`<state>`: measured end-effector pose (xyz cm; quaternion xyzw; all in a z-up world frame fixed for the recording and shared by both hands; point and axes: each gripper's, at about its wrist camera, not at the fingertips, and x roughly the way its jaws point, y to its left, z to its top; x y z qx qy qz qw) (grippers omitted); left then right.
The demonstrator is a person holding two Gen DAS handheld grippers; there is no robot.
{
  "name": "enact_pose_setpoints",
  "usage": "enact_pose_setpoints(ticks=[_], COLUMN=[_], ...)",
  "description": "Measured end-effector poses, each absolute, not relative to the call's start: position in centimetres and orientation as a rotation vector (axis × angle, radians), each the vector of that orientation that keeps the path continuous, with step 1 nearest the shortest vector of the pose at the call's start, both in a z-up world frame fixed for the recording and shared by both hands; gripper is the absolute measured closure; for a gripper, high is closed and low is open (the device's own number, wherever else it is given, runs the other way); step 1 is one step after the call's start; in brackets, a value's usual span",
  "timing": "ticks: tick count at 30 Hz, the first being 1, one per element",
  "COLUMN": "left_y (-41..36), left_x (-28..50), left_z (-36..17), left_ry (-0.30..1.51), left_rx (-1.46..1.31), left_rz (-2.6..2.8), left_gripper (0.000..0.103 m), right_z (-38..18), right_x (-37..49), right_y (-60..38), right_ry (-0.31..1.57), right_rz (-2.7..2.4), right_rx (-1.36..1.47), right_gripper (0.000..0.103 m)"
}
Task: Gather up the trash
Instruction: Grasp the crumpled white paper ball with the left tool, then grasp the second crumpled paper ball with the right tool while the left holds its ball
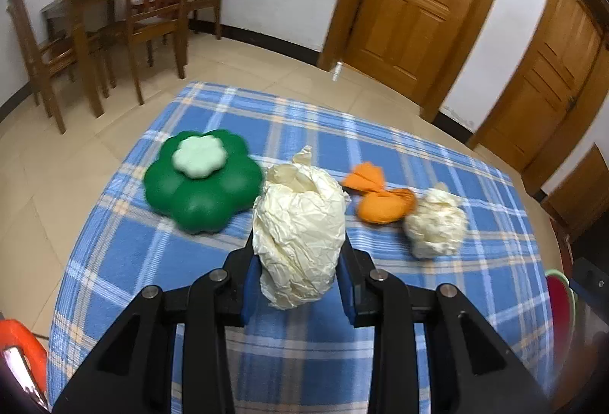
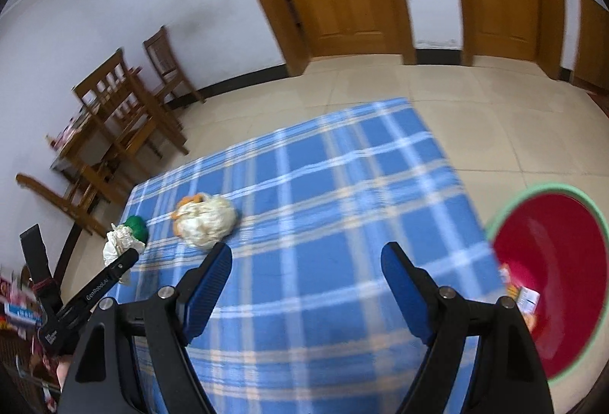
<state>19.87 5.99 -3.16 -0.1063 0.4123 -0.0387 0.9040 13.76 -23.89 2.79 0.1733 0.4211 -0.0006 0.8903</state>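
While clamped between left gripper (image 1: 298,271) fingers (image 1: 249,290), cream paper wad (image 1: 300,227) held above bench (image 1: 437,300), beside green flower box (image 1: 201,182). Second wad (image 1: 436,223) touching orange wad (image 1: 382,203) on cloth. Right gripper (image 2: 306,261) fingers wide, holding nothing. Red bowl (image 2: 563,273) at bench's right edge.

We had two black grippers, the left gripper (image 1: 298,284) and right gripper (image 2: 306,284), with blue finger pads (image 2: 211,284) and round silver screws (image 1: 219,276).
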Motion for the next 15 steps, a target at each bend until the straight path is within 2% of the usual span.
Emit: enact_pose_setpoints(ticks=[15], left_y=[8.2], left_x=[19.7], left_z=[-5.1], left_ry=[0.861], left_rx=[-0.301], left_rz=[-0.06], left_gripper=[0.068], right_z=[-1.0], right_x=[21.5], right_y=[-14.6], right_ry=[0.926], right_rz=[0.128], right_rx=[0.224], right_gripper=[0.02])
